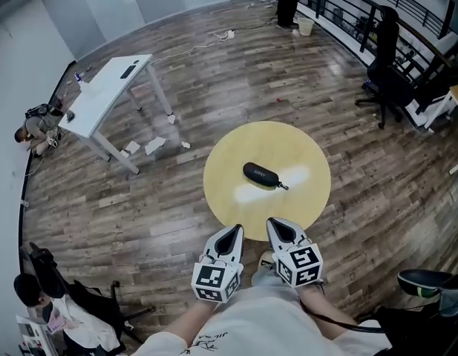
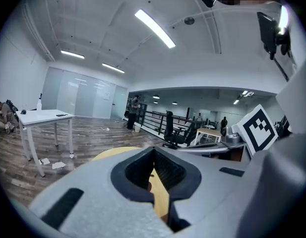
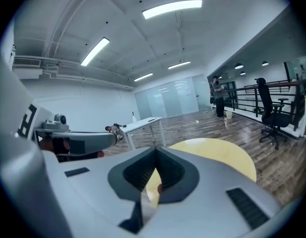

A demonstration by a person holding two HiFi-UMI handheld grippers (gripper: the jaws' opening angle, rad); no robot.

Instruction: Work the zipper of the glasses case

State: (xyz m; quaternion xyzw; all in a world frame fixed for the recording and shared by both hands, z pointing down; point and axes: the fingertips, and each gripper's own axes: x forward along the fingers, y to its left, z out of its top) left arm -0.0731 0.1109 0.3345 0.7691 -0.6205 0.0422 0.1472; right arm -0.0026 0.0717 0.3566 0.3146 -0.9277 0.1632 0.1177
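A black glasses case (image 1: 260, 174) lies near the middle of the round yellow table (image 1: 229, 165), its zipper pull (image 1: 283, 187) pointing right and toward me. Both grippers hover side by side over the table's near edge, short of the case and not touching it. My left gripper (image 1: 235, 230) is shut with nothing in it, and so is my right gripper (image 1: 276, 222). In the left gripper view the jaws (image 2: 153, 150) meet at the tip over the yellow tabletop (image 2: 113, 153). The right gripper view shows its jaws (image 3: 155, 153) likewise closed above the table (image 3: 219, 152). Neither gripper view shows the case.
A white desk (image 1: 106, 95) stands at the back left, with paper scraps (image 1: 154, 145) on the wooden floor beside it. A black office chair (image 1: 384, 73) and a railing (image 1: 362, 6) are at the right. People sit at the left wall (image 1: 39, 124) and lower left (image 1: 36, 295).
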